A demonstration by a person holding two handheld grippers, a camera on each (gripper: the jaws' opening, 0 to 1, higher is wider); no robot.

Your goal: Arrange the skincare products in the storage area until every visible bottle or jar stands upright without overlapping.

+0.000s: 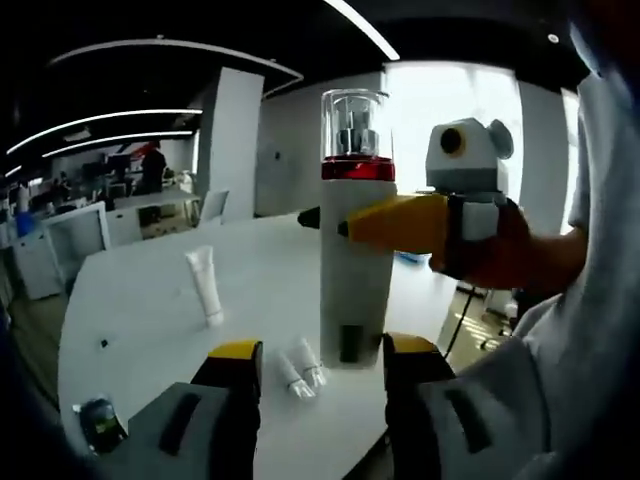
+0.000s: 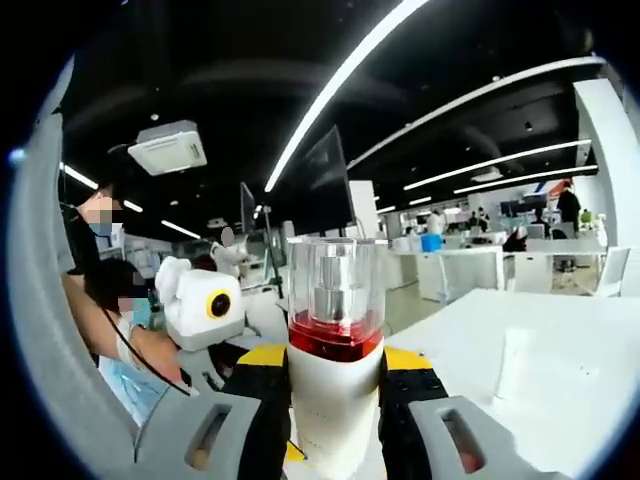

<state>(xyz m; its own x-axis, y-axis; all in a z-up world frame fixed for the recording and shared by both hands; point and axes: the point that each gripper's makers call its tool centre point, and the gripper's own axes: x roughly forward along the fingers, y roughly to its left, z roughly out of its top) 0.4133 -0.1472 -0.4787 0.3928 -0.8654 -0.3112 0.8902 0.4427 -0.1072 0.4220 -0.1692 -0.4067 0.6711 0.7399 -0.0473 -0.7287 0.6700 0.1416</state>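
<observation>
Left gripper view: pump bottle (image 1: 356, 250) held upright above the surface (image 1: 140, 300), clamped mid-body by right gripper (image 1: 345, 226), probably for standing among white tube (image 1: 205, 285) and small bottles (image 1: 300, 368). Left gripper (image 1: 322, 365) open, flanking bottle base.

white table (image 1: 150, 300) mostly open w/ room to pass; upright white tube (image 1: 205, 285) mid-table, two small tubes (image 1: 300, 368) lying near edge, dark jar (image 1: 100, 423) at corner.
</observation>
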